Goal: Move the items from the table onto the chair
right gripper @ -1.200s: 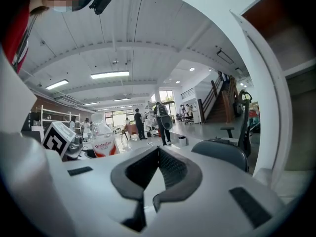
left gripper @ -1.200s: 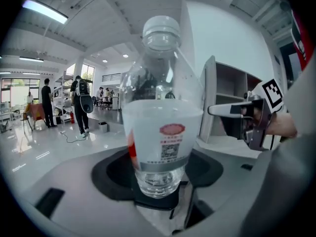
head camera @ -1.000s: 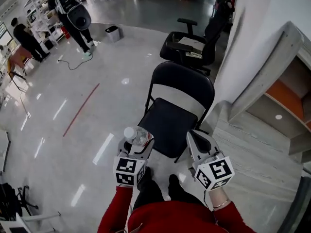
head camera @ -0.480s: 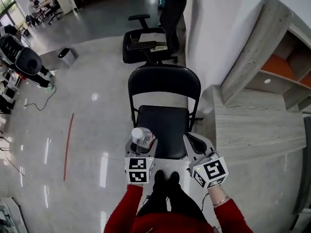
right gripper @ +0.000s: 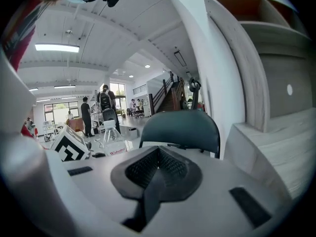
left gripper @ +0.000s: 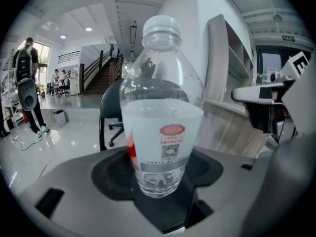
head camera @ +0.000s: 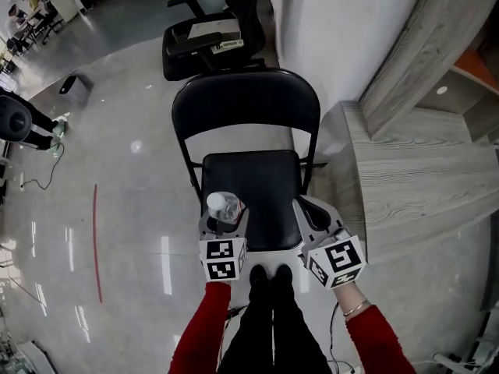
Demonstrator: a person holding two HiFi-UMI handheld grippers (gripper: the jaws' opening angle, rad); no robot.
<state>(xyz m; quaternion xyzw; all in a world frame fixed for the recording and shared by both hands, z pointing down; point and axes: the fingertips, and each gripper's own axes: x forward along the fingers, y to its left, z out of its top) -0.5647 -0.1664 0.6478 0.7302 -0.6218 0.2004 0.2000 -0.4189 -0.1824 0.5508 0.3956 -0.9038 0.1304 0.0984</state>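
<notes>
A clear water bottle [head camera: 222, 206] with a white cap and a red-printed label stands upright in my left gripper [head camera: 224, 219], whose jaws are shut on its lower part. In the left gripper view the bottle [left gripper: 162, 132] fills the middle, its base seated between the dark pads. My right gripper [head camera: 314, 213] hangs beside it, shut with nothing in it; its pads meet in the right gripper view [right gripper: 157, 169]. Both grippers hover at the front edge of a black folding chair [head camera: 253, 181], left gripper over the seat's front left corner. The seat is bare.
A grey wood-grain table [head camera: 425, 189] stands right of the chair, against a white wall [head camera: 343, 29]. Shelving [head camera: 460, 45] rises at the far right. A black office chair [head camera: 204, 39] stands behind the folding chair. The glossy floor [head camera: 117, 193] spreads to the left.
The view has swung round: the folding chair now stands straight ahead and closer. Both grippers, the left still shut on the bottle, have come up to the seat's front edge.
</notes>
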